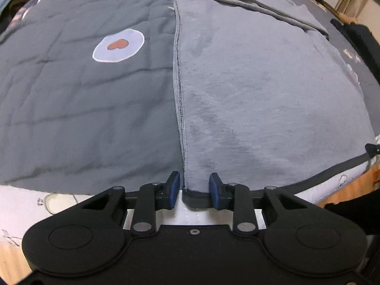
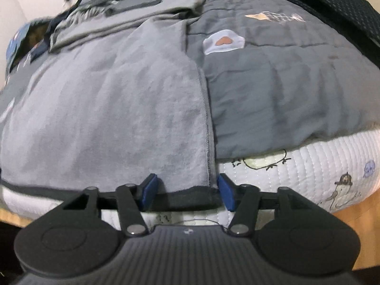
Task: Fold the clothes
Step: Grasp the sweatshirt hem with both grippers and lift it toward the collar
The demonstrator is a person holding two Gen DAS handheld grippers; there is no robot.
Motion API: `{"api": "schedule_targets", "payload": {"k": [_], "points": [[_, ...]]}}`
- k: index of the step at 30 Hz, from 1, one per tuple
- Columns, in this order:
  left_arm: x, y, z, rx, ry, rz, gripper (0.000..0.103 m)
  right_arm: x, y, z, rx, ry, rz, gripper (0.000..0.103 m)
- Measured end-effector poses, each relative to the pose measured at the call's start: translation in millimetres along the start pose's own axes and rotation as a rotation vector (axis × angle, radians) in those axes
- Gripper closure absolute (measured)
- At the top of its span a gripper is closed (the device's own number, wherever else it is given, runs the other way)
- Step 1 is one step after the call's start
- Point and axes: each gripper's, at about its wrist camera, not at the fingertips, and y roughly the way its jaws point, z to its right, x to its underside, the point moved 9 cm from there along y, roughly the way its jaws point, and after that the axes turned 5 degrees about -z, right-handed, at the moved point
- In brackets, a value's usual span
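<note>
Garment: a light grey garment [image 1: 261, 90] lies spread flat on a dark grey quilt [image 1: 83, 109] that covers a bed; a dark hem band [image 2: 190, 198] runs along its near edge.
Garment, far end: folded grey layers with dark trim bunch up at the top [image 2: 133, 16]; what part of the garment they are I cannot tell.
Side seams: a stitched side seam [image 1: 179, 99] runs from the far end down to the near corner in the left wrist view; the opposite seam [image 2: 206, 128] does the same in the right wrist view.
Left hand-held gripper [image 1: 194, 191]: points steeply down at the near left corner of the garment. The corner with its dark hem sits between the blue pads [image 1: 174, 187]; a gap shows on both sides of the cloth, so the pads do not press on it.
Right hand-held gripper [image 2: 187, 191]: points down at the near right corner. The hem band spans the space between its pads [image 2: 148, 190]; the jaws stand apart and I see no pinch on the cloth.
Quilt: printed with a white patch holding an orange heart [image 1: 118, 45].
Bedding below: a white quilted cover with cartoon prints [image 2: 320, 166] shows under the quilt's near edge.
Other items: a black mesh item [image 2: 332, 2] lies at the far right of the bed, apart from the garment.
Floor: wood-coloured floor [image 2: 363, 204] shows past the bed's corner.
</note>
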Motion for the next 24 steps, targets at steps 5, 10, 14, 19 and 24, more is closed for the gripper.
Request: {"api": "schedule_targets", "payload": {"k": [5, 10, 14, 19, 24], "points": [[-0.7, -7.3, 11.9, 0.055, 0.043, 0.034, 0.094, 1.1, -8.6, -3.5, -0.133, 0.089, -0.008, 0.098], [-9.2, -45.7, 8.1, 0.139, -0.005, 0.127, 0.097, -1.2, -52.9, -18.7, -0.285, 0.11, 0.045, 0.098], [-16.5, -89.5, 10.5, 0.13, 0.053, 0.172, 0.097, -5.3, -85.4, -17.9, -0.281, 0.087, 0.078, 0.098], [-6.0, -105.0, 24.7, 0.105, 0.141, 0.14, 0.098, -1.2, -101.7, -21.5, -0.327, 0.118, 0.087, 0.098], [15.5, -112.6, 32.8, 0.14, 0.155, 0.133, 0.098, 8.4, -121.5, -23.5, -0.338, 0.12, 0.087, 0.098]]}}
